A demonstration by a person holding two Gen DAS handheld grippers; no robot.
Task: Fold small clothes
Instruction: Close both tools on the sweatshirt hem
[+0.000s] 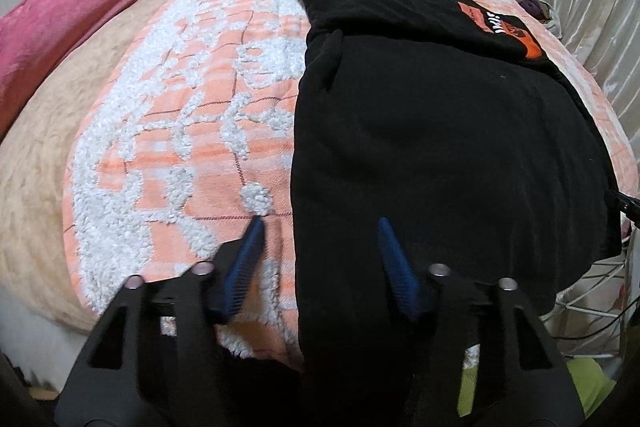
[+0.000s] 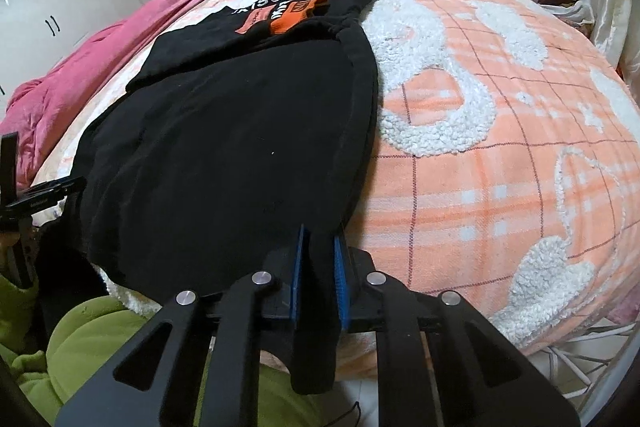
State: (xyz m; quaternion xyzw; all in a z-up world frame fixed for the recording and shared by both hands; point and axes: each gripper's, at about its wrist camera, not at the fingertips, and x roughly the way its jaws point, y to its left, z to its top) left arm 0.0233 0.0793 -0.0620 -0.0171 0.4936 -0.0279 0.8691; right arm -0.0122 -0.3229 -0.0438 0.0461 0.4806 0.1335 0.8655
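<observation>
At near hem of black printed cotton garment (image 2: 224, 147) on peach checked blanket (image 2: 500, 167): right gripper (image 2: 320, 251) clamped on hem corner, left gripper (image 1: 320, 223) half-open astride hem edge, unpinched; close fully before lifting evenly.

My left gripper (image 1: 318, 223) hangs over the black garment's (image 1: 440, 131) near left edge. My blue fingers (image 1: 394, 259) stand apart, not pressing it.

Matt black knit shirt (image 2: 224, 147) lies on a fuzzy orange-checked blanket (image 2: 500, 167) with tufted white loops; at 10 o'clock, a pink velvety quilt (image 1: 80, 15).
</observation>
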